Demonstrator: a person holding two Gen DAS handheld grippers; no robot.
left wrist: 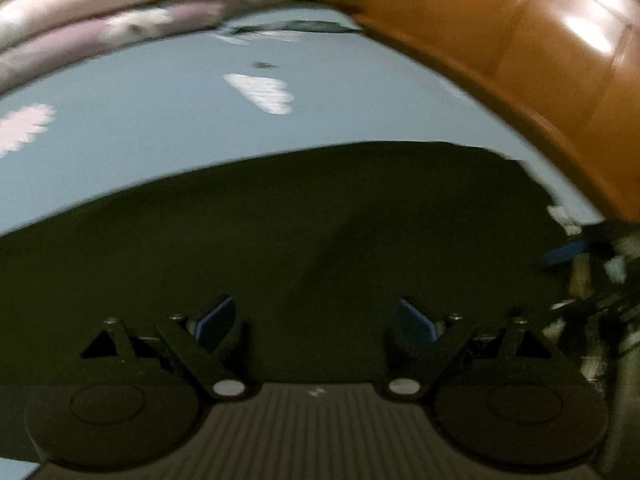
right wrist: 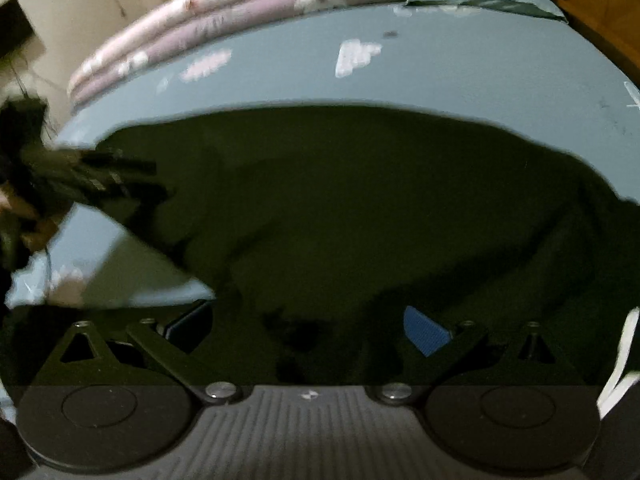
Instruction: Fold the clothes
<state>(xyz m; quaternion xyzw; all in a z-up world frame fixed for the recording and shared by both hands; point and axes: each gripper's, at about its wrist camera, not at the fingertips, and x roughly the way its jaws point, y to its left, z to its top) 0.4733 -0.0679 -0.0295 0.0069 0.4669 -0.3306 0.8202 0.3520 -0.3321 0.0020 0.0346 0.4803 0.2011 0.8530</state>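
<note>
A dark olive garment [left wrist: 304, 224] lies spread flat on a light blue bedsheet [left wrist: 160, 120]. My left gripper [left wrist: 316, 320] hovers low over its near part, fingers wide apart with blue pads showing and nothing between them. In the right wrist view the same garment [right wrist: 360, 200] fills the middle of the frame. My right gripper [right wrist: 308, 328] is open just above the cloth, with its blue pad [right wrist: 424, 336] bare. The other gripper [right wrist: 80, 184] and a hand appear blurred at the garment's left edge. At the right edge of the left wrist view, the other gripper [left wrist: 588, 260] shows blurred.
Folded pink bedding [right wrist: 248, 4] is stacked at the far side of the bed. A wooden headboard or cabinet [left wrist: 540, 60] curves along the right. The blue sheet carries white cloud prints [left wrist: 264, 92]. A pale wall [right wrist: 48, 20] stands beyond the bed on the left.
</note>
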